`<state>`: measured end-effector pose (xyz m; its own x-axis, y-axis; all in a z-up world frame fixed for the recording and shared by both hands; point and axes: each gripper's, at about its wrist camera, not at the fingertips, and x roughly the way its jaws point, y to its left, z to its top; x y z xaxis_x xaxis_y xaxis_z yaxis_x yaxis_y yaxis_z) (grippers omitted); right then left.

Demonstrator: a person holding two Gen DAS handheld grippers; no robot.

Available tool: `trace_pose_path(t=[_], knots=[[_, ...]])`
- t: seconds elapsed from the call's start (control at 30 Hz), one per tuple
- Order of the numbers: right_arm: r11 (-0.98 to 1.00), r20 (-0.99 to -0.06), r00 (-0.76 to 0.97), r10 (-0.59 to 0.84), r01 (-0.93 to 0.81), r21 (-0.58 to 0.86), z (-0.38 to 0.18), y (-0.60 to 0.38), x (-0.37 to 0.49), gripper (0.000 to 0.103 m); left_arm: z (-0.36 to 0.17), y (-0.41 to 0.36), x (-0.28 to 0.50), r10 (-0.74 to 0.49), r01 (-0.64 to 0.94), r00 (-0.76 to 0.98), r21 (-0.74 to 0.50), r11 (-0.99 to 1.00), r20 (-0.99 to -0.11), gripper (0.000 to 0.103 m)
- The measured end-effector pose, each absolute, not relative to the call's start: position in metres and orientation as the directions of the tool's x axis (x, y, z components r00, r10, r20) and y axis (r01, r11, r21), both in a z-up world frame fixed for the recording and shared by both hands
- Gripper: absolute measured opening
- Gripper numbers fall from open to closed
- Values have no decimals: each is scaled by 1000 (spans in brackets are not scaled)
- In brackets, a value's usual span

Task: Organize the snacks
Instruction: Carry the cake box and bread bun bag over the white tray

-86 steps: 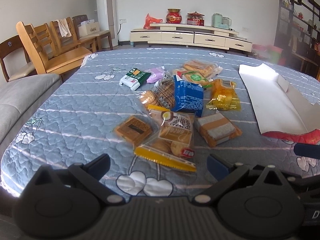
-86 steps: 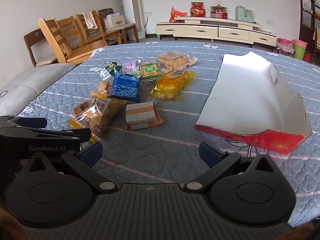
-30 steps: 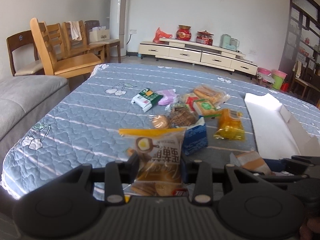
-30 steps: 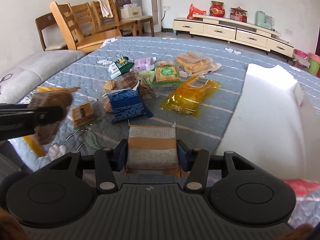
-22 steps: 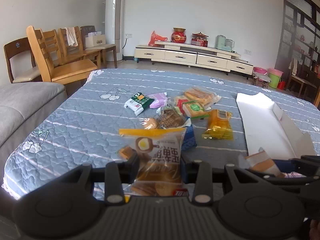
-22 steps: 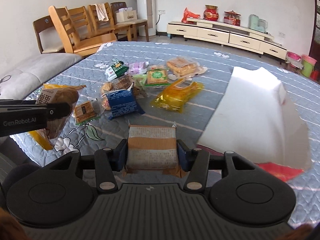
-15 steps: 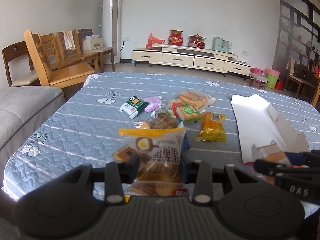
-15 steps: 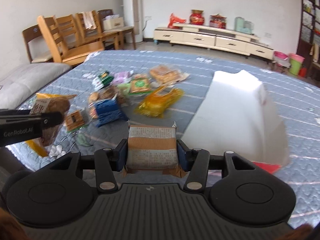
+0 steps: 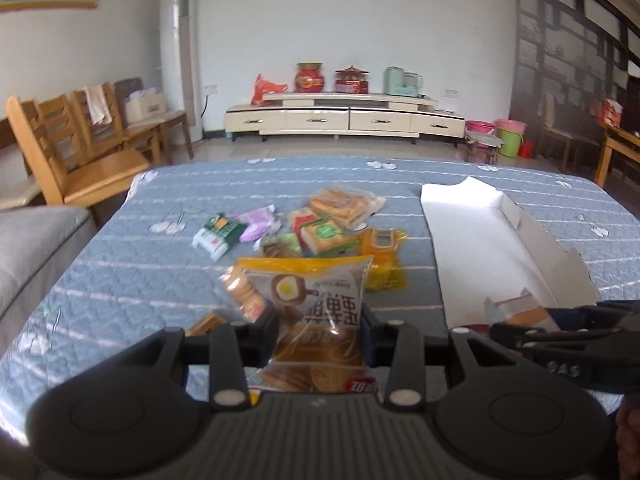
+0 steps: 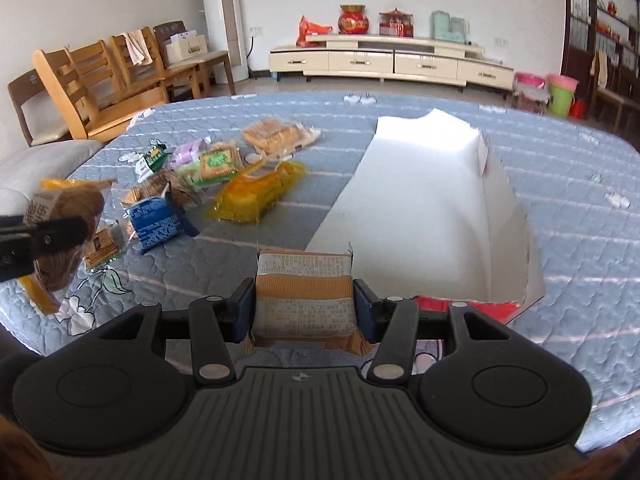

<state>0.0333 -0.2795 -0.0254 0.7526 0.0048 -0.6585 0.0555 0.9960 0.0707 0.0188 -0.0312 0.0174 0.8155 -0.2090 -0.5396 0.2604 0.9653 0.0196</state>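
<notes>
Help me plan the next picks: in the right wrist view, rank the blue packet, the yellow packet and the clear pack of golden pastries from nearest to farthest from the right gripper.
1. blue packet, ahead and left of the right gripper.
2. yellow packet, ahead, nearer the middle, beside the white box.
3. clear pack of golden pastries, farthest back on the bedspread.

You see wooden chairs (image 9: pixel 100 148) at the left, one draped with a towel (image 9: pixel 95 106). A tall white air conditioner (image 9: pixel 182 64) stands against the far wall beside a low cream cabinet (image 9: pixel 344 120) carrying a red jar (image 9: pixel 310 77). Pink and green buckets (image 10: pixel 560 94) sit on the floor at the right.
</notes>
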Motion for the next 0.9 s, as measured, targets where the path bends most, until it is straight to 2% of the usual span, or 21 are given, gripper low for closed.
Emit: trace_pose_path(t=[0.23, 0.47, 0.77, 0.9], knots=[[993, -683, 730, -27, 96, 65, -43, -300, 42, 63, 13, -44, 24, -221, 274, 800, 12, 962, -559, 39], [980, -681, 726, -93, 187, 65, -37, -337, 28, 63, 16, -58, 29, -241, 294, 790, 2, 956, -564, 39], [982, -606, 790, -89, 171, 79, -8, -357, 24, 63, 28, -106, 46, -333, 366, 760, -56, 929, -558, 39], [981, -580, 808, -106, 181, 73, 0, -369, 37, 63, 35, -136, 54, -353, 396, 759, -41, 917, -547, 39]])
